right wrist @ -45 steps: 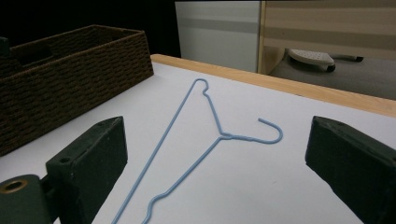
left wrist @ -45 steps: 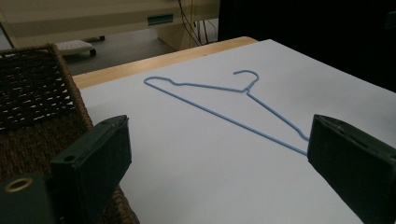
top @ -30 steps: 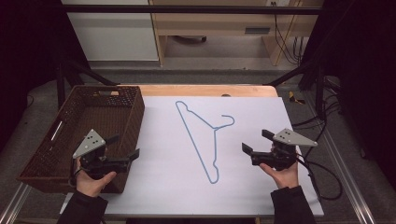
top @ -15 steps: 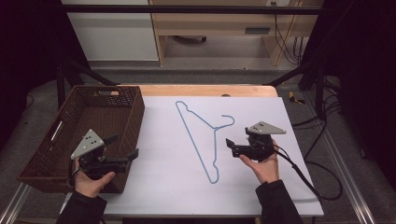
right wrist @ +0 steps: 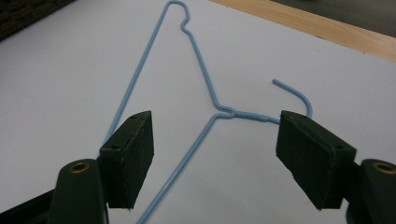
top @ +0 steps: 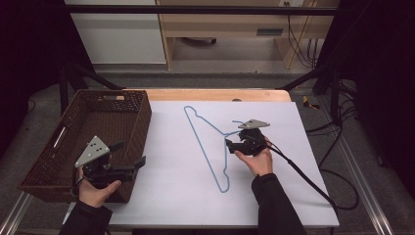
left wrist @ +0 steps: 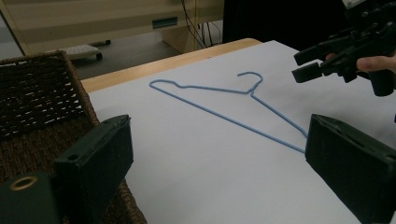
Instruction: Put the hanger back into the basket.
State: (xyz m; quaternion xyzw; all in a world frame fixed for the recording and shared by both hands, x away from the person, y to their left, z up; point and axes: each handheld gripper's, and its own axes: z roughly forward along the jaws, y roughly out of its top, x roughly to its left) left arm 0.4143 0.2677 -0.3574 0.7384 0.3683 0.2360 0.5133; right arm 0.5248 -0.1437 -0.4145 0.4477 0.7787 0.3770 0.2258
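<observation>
Right gripper view, right gripper (right wrist: 215, 154) jaws apart (just been closing), straddling hanger (right wrist: 205, 88) neck, not clamped.

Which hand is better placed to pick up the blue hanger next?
Right. The right tool sits over the blue hanger, its jaws open and just closing astride the twisted neck, not yet gripping. The left tool waits by the wicker basket.
</observation>
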